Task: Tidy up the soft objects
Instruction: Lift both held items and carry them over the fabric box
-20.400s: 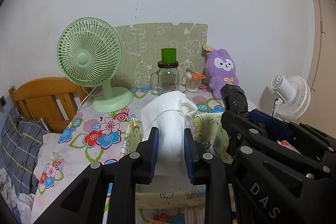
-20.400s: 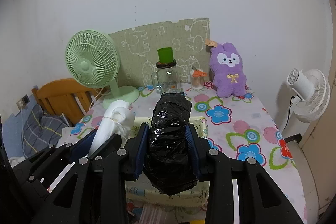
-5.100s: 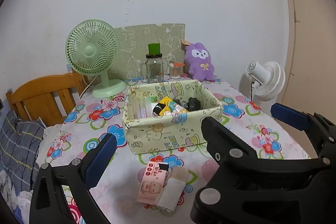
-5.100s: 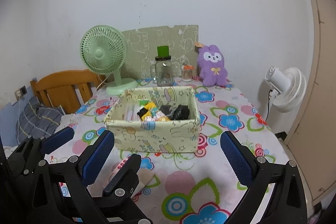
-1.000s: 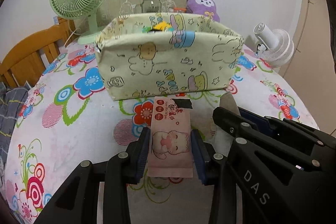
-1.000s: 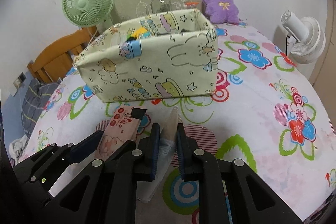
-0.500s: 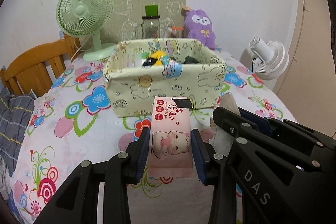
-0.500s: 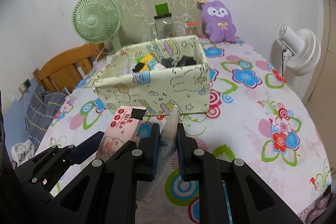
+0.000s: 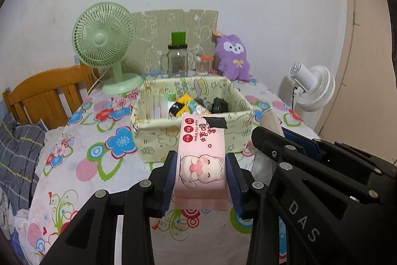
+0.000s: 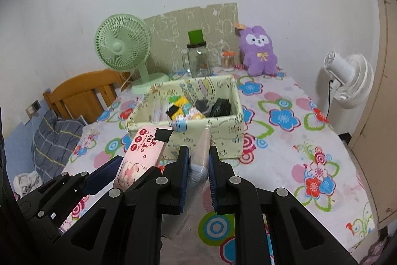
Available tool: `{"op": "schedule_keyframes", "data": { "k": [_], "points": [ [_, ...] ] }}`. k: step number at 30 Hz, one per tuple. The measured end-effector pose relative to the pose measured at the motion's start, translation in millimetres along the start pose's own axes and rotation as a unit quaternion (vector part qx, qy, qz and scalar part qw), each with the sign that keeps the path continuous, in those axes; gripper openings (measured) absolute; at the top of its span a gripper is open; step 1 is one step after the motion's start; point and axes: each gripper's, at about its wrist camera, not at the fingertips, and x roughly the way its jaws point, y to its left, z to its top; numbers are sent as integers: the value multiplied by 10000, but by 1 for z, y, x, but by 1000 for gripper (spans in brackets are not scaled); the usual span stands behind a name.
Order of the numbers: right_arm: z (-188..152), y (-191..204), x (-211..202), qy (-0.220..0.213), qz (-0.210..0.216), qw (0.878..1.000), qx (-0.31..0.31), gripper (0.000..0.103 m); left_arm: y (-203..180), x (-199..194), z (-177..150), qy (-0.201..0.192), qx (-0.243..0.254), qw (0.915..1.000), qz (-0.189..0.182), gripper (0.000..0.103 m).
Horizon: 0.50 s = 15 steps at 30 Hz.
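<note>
My left gripper (image 9: 201, 158) is shut on a pink pack of wet wipes (image 9: 201, 148) with a cartoon cat, held above the table in front of the fabric storage box (image 9: 158, 133). The pack also shows in the right wrist view (image 10: 141, 153). My right gripper (image 10: 198, 155) is shut on a slim clear plastic packet (image 10: 201, 153), held beside the left one, just short of the box (image 10: 223, 138). The box holds a black bundle (image 10: 220, 106), yellow and black items and clear packets.
A green desk fan (image 9: 105, 51), a glass jar with a green cup (image 9: 177, 58), a small pot of sticks and a purple plush (image 9: 232, 56) stand behind the box. A white fan (image 10: 349, 81) stands off the table's right edge; a wooden chair (image 9: 44, 93) at the left.
Both grippers have risen further above the table with their packs, so I look down into the box more than half a second ago. Both grips are unchanged.
</note>
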Motion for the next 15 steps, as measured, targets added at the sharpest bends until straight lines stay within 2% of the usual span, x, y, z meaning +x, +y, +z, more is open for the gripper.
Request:
{"op": "schedule_keyframes", "data": {
  "k": [15],
  "points": [
    [27, 9, -30, -401, 38, 9991, -126, 18, -1, -25, 24, -401, -20, 9992, 29, 39]
  ]
}}
